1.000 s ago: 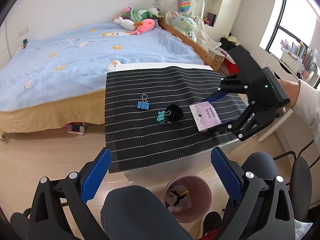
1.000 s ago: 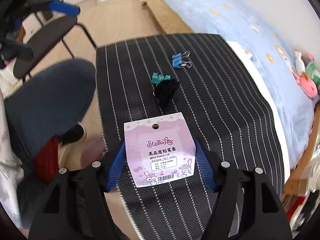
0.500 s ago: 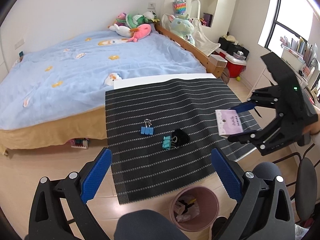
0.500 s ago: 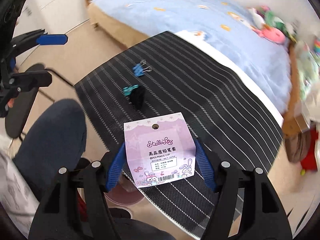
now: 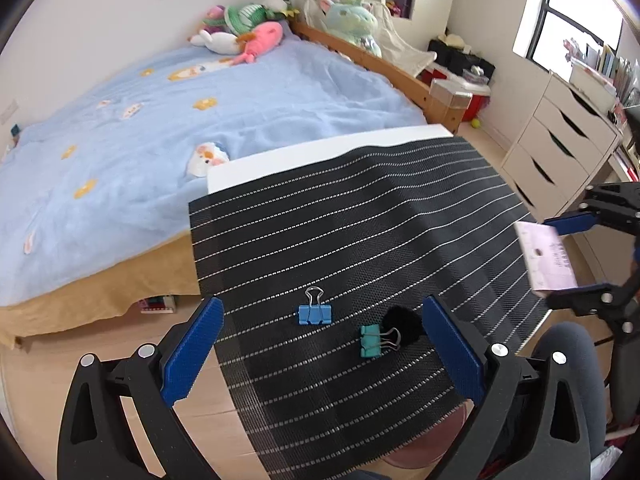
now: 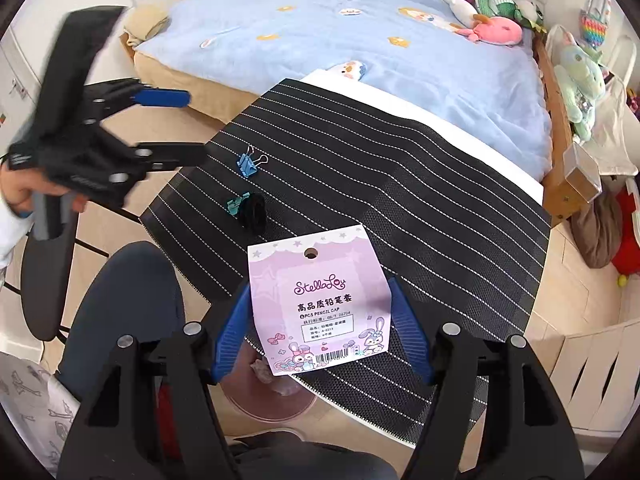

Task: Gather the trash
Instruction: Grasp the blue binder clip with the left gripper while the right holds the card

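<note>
The pink pencil-cap card (image 6: 320, 304), the piece of trash in hand, is clamped by its side edges between the blue pads of the right gripper (image 6: 320, 332) at lower centre of the right wrist view, lifted clear of the striped mat (image 6: 400, 184), and the pink bin (image 6: 272, 404) shows just below it under the table's near edge; by my reading the pick-up is done and the drop into the bin is what remains for this item. The left gripper (image 5: 320, 360) stands released and empty at the bottom of its own view, over the near part of the mat. Left on the mat, at lower centre of the left wrist view, are a blue binder clip (image 5: 315, 312), a teal binder clip (image 5: 374, 340) and a small black fuzzy object (image 5: 402, 322) touching the teal one; whether any of these counts as trash I cannot tell. The mat covers a white table (image 5: 320, 152) pushed against a bed (image 5: 200, 112) with a light blue cover, plush toys (image 5: 244, 34) at its head in the upper middle, and a white drawer unit (image 5: 560, 152) under a window at the right
</note>
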{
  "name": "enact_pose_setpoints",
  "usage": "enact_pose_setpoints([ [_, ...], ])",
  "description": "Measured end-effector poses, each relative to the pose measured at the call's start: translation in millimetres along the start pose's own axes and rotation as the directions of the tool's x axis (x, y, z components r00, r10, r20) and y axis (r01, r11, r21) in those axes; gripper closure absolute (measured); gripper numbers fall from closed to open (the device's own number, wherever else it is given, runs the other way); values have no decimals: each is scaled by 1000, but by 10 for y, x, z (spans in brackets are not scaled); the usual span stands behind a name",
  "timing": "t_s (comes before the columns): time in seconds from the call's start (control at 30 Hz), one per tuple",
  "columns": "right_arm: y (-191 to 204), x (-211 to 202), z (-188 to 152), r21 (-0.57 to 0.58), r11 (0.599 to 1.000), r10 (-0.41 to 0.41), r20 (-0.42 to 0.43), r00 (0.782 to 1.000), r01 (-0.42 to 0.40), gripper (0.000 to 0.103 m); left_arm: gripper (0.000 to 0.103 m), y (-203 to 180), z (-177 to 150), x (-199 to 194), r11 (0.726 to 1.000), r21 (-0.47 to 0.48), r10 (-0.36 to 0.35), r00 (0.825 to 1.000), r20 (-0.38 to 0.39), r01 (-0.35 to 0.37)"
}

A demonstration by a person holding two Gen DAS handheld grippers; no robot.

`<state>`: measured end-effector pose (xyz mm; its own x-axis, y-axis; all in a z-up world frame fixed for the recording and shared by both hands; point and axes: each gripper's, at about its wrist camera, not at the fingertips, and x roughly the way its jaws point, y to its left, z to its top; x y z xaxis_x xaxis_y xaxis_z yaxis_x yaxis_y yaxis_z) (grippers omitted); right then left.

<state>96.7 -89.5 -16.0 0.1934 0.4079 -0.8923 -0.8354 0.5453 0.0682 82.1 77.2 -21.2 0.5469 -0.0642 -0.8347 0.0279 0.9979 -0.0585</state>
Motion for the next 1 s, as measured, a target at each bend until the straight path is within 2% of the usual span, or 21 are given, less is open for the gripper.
enact_pose_setpoints([
  [0.27,-41,-53,-72,29,1000,2,8,1000,-2,36,9,83,15,448,999,36,-2,996,-90,5],
  [0.33,-52,-50,-88,33,999,1,6,1000,-1,36,17,78,4,509,999,47,-2,994,-109,7],
  [0.4,-58,-42,-99,38,999,1,5,1000,-2,36,30,73,-10,570,999,51,-4,991,-131,11],
  [0.53,-59,-20,-109,40,999,6,2,1000,-6,36,41,55,-39,658,998,59,2,988,-155,7],
  [0.73,-64,-3,-107,43,999,14,4,1000,-14,36,57,55,-58,673,998,68,12,989,-149,-2],
  [0.87,-55,8,-103,40,999,19,3,1000,-19,36,78,44,-58,664,997,74,20,988,-151,-9],
  [1.0,-48,11,-101,41,999,20,6,1000,-20,36,79,43,-62,652,997,71,23,987,-158,-12],
])
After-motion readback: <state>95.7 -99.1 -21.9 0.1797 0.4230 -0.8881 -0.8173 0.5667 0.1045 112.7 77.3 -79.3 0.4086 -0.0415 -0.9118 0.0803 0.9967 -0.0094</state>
